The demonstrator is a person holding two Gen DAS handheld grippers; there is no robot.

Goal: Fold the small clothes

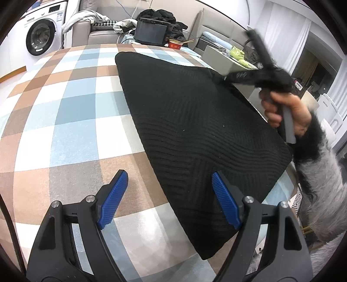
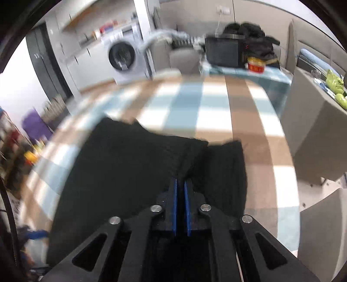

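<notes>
Black knitted garment (image 1: 195, 130), ribbed, lying flat on a checked tablecloth (image 1: 65, 121) of blue, brown and white squares. Its far edge runs close to the table's right-hand side; its near corner tapers toward the lower right of the left wrist view. To the left of the garment the cloth lies bare over a wide area.

Right gripper (image 2: 181, 184): blue pads nearly together, pinching a raised ridge of the black fabric at the garment's far right edge. From the left wrist view the same tool appears blurred, carried by a hand (image 1: 286, 112) in a fuzzy grey and black sleeve (image 1: 321, 173).

Left gripper (image 1: 167, 195): jaws spread wide, holding nothing, hovering over the garment's near left edge, one blue pad above the cloth and the other above the knit.

At the table's far end stand a dark box-shaped appliance (image 1: 150, 32) and, just beside it, a red bowl (image 1: 175, 44) with chopsticks across its rim; its contents cannot be made out. Dark clothes (image 1: 162, 16) are heaped behind them. A grey sofa (image 1: 95, 34) with draped clothing and a white washing machine (image 1: 41, 32) stand beyond the table. Right of the table, a grey side table (image 2: 312, 138) carries a green figure (image 2: 336, 82).
</notes>
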